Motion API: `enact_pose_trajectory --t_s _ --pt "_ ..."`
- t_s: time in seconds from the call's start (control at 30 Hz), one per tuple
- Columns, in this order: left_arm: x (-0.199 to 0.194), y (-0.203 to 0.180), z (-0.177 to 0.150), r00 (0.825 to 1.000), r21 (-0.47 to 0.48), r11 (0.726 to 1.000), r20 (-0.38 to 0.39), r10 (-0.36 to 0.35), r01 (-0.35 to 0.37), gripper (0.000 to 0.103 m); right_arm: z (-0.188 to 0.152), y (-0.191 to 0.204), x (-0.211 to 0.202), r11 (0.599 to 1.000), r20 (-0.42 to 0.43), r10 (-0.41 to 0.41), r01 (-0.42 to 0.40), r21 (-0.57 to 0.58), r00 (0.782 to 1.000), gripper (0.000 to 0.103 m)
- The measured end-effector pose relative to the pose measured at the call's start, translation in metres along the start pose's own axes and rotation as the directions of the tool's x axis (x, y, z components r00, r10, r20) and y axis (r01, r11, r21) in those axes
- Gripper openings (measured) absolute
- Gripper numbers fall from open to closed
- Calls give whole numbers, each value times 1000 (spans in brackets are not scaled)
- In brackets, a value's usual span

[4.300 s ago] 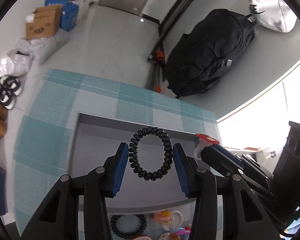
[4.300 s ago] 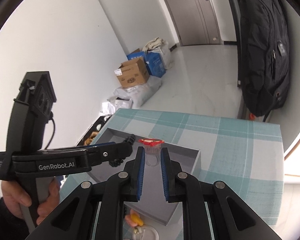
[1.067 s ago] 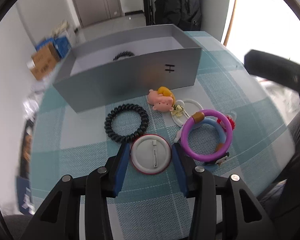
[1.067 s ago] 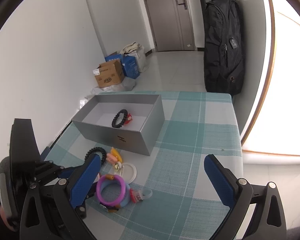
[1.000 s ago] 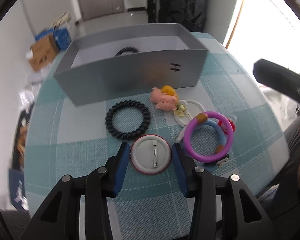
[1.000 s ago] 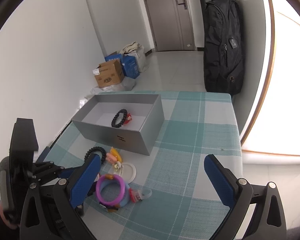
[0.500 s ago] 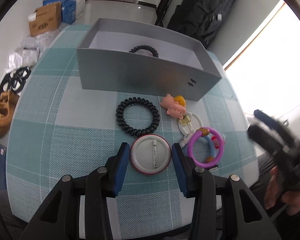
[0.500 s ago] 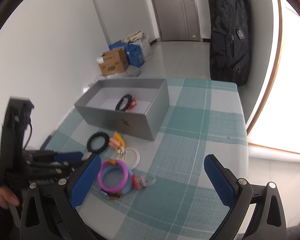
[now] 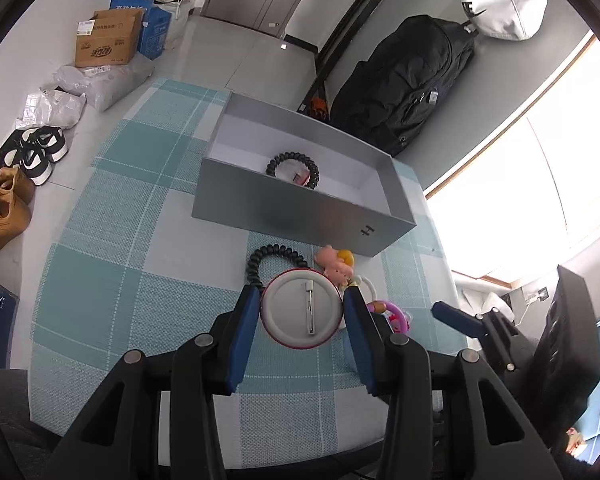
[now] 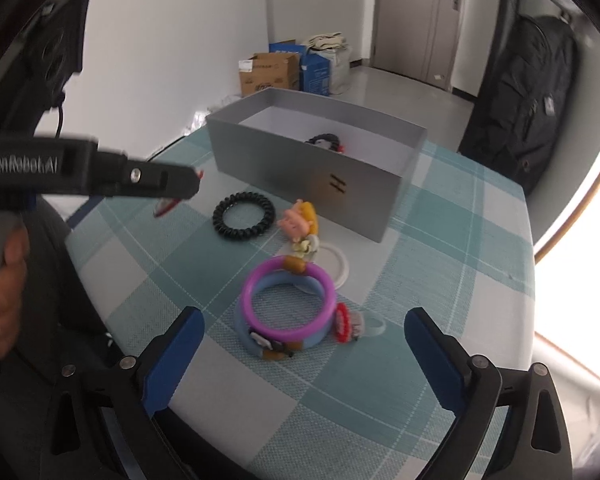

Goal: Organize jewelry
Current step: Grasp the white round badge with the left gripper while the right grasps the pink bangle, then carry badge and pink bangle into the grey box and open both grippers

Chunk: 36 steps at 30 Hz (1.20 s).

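The left gripper [image 9: 302,310] pinches a round pin badge [image 9: 301,309] by its edges, its back with the metal pin facing up, and holds it in the air in front of the grey box [image 9: 300,216] that sits on the checked tablecloth [image 9: 112,280]. From the right wrist view the badge shows only as a red and white edge under the tip of the left gripper, off to the left of the box. The right gripper [image 10: 300,344] has its blue fingers [image 10: 172,354] spread wide with nothing between them, low over the cloth in front of the box. Inside the box lie a black coil hair tie [image 9: 293,168] and a small red thing. In front of the box, on the cloth, lie another black coil hair tie [image 10: 244,221], a pink pig charm [image 10: 300,222], a white ring [image 10: 334,268], a purple bangle [image 10: 287,302] on top of a blue bangle [image 10: 278,338], and a small red clip [image 10: 342,326]. Behind the box a black backpack [image 9: 404,92] leans on the wall, and cardboard boxes [image 9: 106,42] and shoes [image 9: 4,208] sit on the floor to its left
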<state>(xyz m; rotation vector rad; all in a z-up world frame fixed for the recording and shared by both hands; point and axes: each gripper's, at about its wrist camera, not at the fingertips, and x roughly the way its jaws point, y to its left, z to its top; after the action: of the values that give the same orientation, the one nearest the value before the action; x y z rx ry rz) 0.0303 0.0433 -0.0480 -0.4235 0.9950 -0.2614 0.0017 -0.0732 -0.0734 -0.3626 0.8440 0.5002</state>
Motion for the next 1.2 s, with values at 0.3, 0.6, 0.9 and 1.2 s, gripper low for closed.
enact_pose_trajectory --t_s 0.3,0.6,0.9,1.2 --pt "0 2 2 1000 0 1000 -3 -13 13 38 1 11 11 990 9 -106 106 -91 994 87" --pt "0 7 4 1000 -16 1000 -3 -19 19 38 -3 27 17 961 37 -167 171 -216 985 53" --pt "2 5 4 1000 -19 999 -10 -28 28 38 4 19 3 981 93 -101 115 -154 990 51" --pt "-3 0 4 999 0 1000 23 -29 29 38 10 25 -13 983 181 -70 99 -157 981 51"
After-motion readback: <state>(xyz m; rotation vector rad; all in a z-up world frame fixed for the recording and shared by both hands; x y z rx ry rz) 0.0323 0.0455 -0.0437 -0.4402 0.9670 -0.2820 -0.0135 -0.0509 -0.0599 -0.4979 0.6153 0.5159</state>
